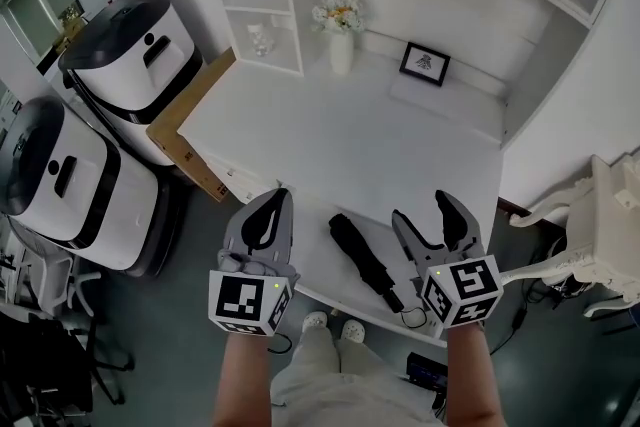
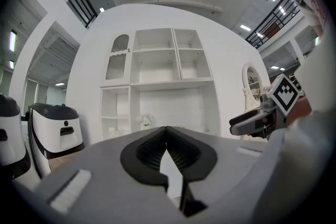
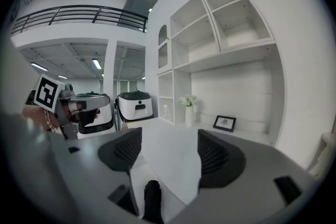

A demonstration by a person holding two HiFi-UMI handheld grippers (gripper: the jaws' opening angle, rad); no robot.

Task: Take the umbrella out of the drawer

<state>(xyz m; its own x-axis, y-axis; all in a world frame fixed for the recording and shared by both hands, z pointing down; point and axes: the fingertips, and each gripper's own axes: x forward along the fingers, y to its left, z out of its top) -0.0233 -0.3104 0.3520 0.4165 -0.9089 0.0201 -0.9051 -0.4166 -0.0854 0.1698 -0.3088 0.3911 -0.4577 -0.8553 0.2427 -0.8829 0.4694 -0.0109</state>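
Hovering open and empty beside the umbrella (image 1: 358, 255) at lower centre, right tool (image 1: 422, 210) is risking knocking it off the desk (image 1: 340, 135) edge; left tool (image 1: 278, 201) is sitting closed.

White desk (image 1: 380, 145): black umbrella (image 1: 362, 255) near front edge; vase (image 1: 341, 52), seemingly propped picture frame (image 1: 425, 63) at back.

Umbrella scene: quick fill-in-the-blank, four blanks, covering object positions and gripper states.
1. The folded umbrella on the desk is ____ in colour.
2. The left gripper has its jaws ____.
3. The right gripper has its jaws ____.
4. In the head view, the picture frame stands to the ____ of the flower vase.
Missing words: black; shut; open; right.
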